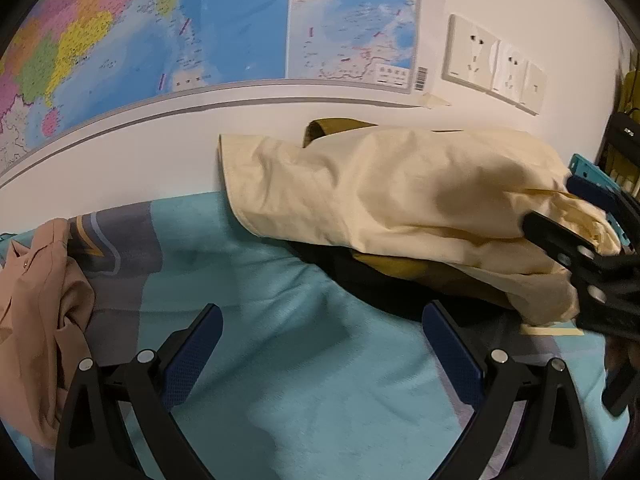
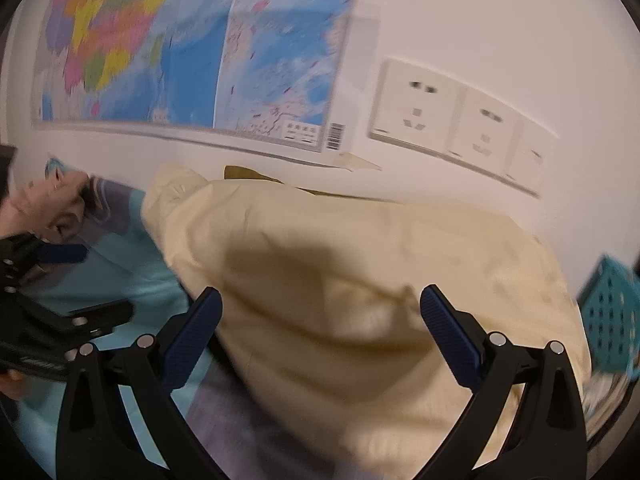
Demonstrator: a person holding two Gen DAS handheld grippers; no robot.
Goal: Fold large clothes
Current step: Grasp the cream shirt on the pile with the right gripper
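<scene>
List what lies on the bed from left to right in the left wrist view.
Crumpled pink-beige garment → bare turquoise patterned bedsheet → cream-yellow cloth garment, lying over dark and olive fabric → right claw at the garment's right end, with the turquoise perforated plastic basket behind it.

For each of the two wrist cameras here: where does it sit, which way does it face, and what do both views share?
Left wrist: behind the open left gripper, over the teal bedding, facing the wall map; the right gripper shows at the right edge.
Right wrist: behind the open right gripper, above the cream garment; the left gripper shows at left.
Shared: garment, map, wall sockets, bedding.
</scene>
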